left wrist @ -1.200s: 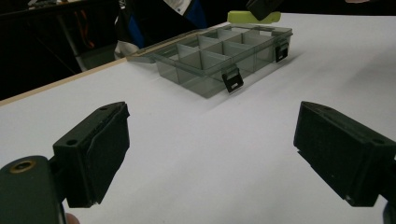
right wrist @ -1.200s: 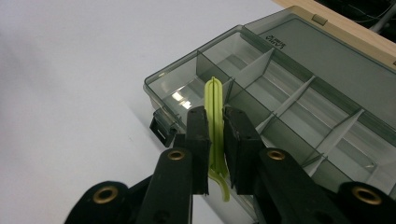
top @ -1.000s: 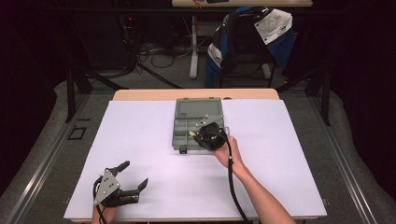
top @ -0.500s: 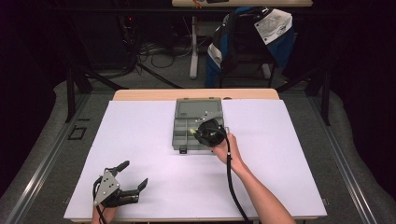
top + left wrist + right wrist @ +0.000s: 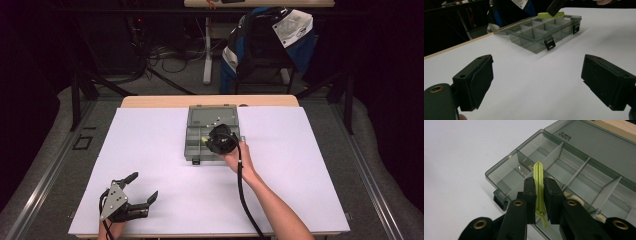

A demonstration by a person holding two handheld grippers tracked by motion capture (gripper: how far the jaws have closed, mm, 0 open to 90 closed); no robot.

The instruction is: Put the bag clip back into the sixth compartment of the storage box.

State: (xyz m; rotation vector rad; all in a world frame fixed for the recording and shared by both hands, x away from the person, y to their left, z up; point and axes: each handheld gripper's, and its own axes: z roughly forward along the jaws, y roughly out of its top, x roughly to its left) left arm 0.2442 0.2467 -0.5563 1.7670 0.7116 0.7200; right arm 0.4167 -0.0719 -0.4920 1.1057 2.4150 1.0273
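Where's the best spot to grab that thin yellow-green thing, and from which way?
Grip the yellow-green strip across its thin flat sides near the middle, coming from above, as the right tool does now over the organizer box. It's narrow and stands on edge, so its flat faces meet the pads.

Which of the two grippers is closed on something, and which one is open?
The right gripper is closed on a thin yellow-green piece above the grey compartment box. The left gripper has wide-open, empty jaws.
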